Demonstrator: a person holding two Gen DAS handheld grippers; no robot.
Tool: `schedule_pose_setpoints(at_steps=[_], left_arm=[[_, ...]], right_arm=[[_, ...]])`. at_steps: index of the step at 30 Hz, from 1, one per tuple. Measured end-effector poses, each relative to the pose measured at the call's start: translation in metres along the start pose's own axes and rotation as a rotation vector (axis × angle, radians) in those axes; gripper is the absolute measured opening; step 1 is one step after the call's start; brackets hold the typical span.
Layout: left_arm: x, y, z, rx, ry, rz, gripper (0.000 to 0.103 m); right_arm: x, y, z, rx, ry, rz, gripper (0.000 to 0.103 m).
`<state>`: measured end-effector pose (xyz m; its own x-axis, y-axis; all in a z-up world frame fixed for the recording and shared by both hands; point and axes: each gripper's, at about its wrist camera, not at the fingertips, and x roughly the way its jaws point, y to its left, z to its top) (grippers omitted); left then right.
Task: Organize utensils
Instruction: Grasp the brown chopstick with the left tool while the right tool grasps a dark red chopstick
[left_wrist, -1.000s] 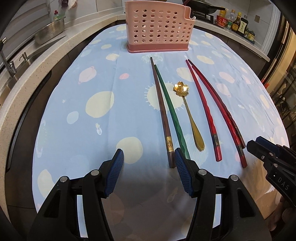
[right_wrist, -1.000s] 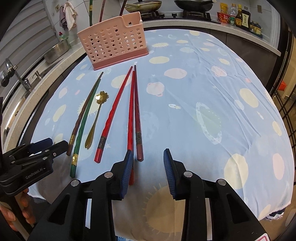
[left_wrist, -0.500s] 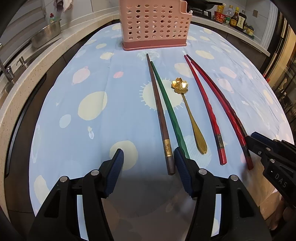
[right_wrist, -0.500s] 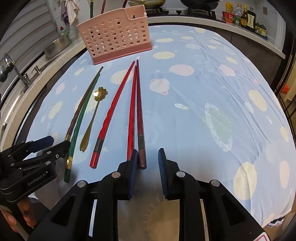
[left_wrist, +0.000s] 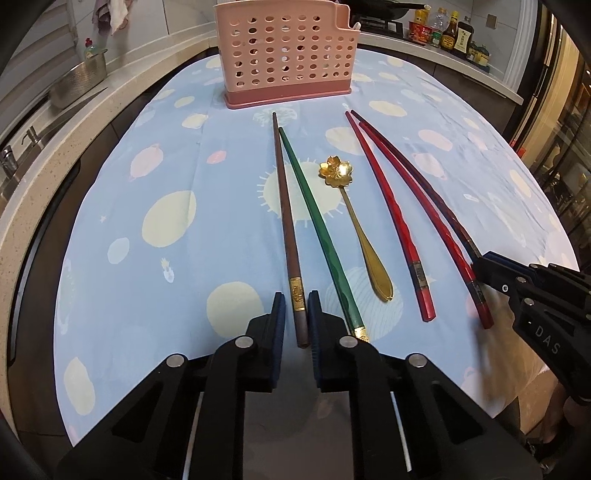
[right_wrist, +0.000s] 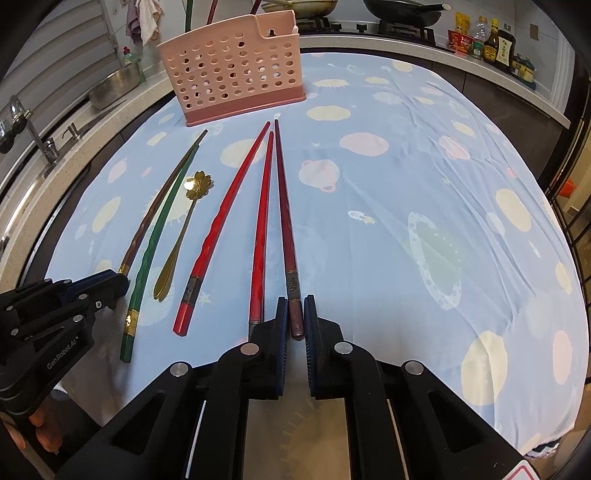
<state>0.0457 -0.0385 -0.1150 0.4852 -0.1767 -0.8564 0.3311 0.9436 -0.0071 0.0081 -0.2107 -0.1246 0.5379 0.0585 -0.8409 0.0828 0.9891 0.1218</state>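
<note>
- The green chopstick's (left_wrist: 325, 236) near end slips under the left tool (left_wrist: 295, 314), and the bright red chopstick's (right_wrist: 260, 236) end hides behind the right tool (right_wrist: 295, 315).
- Left tool: jaws closing, the brown chopstick's (left_wrist: 288, 221) end between them; whether the pads are pressing yet is hard to tell.
- Right tool: clamped tight on the dark red chopstick's (right_wrist: 286, 229) end.
- On the table (left_wrist: 166, 192): five chopsticks and one gold spoon (left_wrist: 364, 229), side by side, pointing to one pink rack (left_wrist: 286, 55) at the far edge.
- The rack's contents are hard to make out.
</note>
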Motion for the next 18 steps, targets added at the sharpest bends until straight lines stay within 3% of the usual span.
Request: schedule_pose_setpoints(at_steps=[7, 18], left_arm=[[-0.006, 0.013, -0.001, -0.061, 0.016, -0.053, 0.008], [-0.033, 0.018, 0.004, -0.085, -0.023, -0.072, 0.007]], right_arm=[[-0.005, -0.001, -0.004, 0.009, 0.001, 0.013, 0.007], [-0.031, 0.000, -0.003, 0.028, -0.041, 0.036, 0.007]])
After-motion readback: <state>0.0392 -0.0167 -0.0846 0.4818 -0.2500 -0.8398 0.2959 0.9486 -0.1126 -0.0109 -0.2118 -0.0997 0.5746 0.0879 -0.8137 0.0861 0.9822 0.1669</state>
